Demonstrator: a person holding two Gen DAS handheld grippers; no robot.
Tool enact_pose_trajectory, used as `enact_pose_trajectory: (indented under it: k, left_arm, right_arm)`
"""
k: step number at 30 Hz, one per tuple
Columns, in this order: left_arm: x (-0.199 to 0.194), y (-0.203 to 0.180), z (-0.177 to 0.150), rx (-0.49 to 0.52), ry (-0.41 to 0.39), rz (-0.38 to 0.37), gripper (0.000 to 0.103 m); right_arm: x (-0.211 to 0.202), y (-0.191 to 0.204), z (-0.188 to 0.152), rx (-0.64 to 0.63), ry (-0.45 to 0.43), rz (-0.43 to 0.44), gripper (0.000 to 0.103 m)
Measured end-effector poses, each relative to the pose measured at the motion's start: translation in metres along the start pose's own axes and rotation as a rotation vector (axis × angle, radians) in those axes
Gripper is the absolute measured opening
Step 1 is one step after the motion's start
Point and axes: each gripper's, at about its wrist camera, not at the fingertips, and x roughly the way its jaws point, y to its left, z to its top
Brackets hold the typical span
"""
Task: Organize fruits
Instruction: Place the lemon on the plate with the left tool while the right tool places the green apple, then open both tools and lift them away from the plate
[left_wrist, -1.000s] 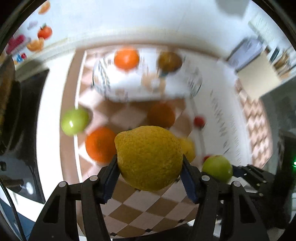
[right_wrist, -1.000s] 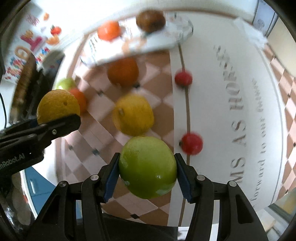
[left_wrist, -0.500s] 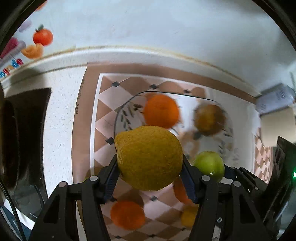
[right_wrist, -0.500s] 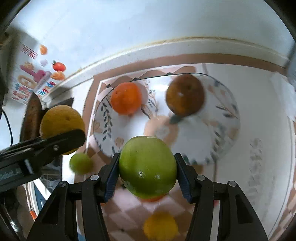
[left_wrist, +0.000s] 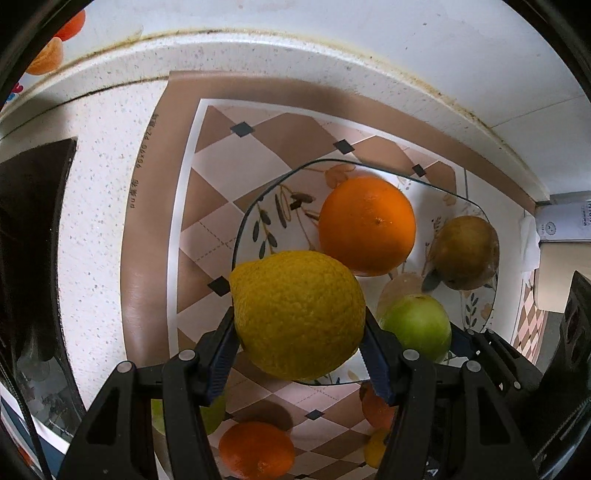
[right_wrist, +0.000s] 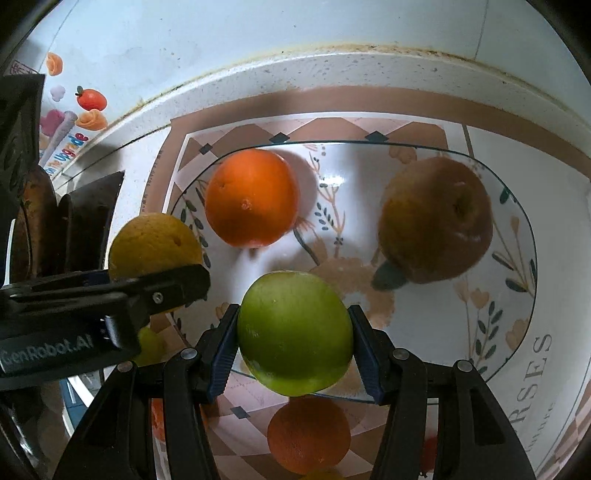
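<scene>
Yellow lemon (left_wrist: 299, 314) pinched in our left fingers, green apple (right_wrist: 295, 332) in our right; both now hover over the plate (right_wrist: 517, 295), up from the counter, ready for release.

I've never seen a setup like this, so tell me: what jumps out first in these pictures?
Two fruits held in mid-air: a bumpy yellow lemon clamped in the left hand-held gripper, and a smooth green apple in the right hand-held gripper. Both hang over the near rim of a floral glass plate, where a bright round orange and a brown pear already lie.
</scene>
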Motion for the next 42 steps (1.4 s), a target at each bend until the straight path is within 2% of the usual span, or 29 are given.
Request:
enact_pose_trajectory:
  k: [6, 7, 8, 9, 10, 14, 16, 22, 31, 42]
  left_arm:
    - [0.003, -0.005, 0.002, 0.011, 0.022, 0.028, 0.059]
    - [0.004, -0.006, 0.002, 0.013, 0.018, 0.032, 0.061]
    - [0.003, -0.007, 0.001, 0.017, 0.009, 0.029, 0.067]
    - [0.001, -0.008, 0.001, 0.020, 0.006, 0.024, 0.072]
    - [-0.001, -0.008, 0.000, 0.019, 0.003, 0.020, 0.084]
    - [-0.018, -0.006, -0.004, 0.031, -0.025, 0.042, 0.087]
    - [-0.026, -0.002, -0.009, 0.036, -0.035, 0.048, 0.087]
    - [-0.053, 0.000, -0.038, 0.055, -0.089, 0.107, 0.087]
    - [-0.106, -0.016, -0.092, 0.107, -0.274, 0.149, 0.087]
    - [-0.150, -0.024, -0.154, 0.172, -0.432, 0.163, 0.087]
  right_arm:
    - [0.005, 0.003, -0.002, 0.004, 0.036, -0.003, 0.060]
    - [0.006, 0.003, -0.002, 0.011, 0.039, -0.001, 0.066]
    - [0.004, 0.001, -0.003, 0.022, 0.037, 0.010, 0.071]
    - [0.001, -0.001, -0.004, 0.031, 0.032, 0.019, 0.082]
    - [-0.003, -0.003, -0.005, 0.038, 0.027, 0.023, 0.084]
    - [-0.021, -0.008, -0.010, 0.052, 0.014, -0.004, 0.085]
    - [-0.031, -0.010, -0.015, 0.055, 0.010, -0.039, 0.094]
    - [-0.061, -0.018, -0.030, 0.069, -0.035, -0.141, 0.095]
    - [-0.114, -0.016, -0.063, 0.080, -0.138, -0.199, 0.095]
    - [-0.181, 0.005, -0.125, 0.070, -0.272, -0.241, 0.095]
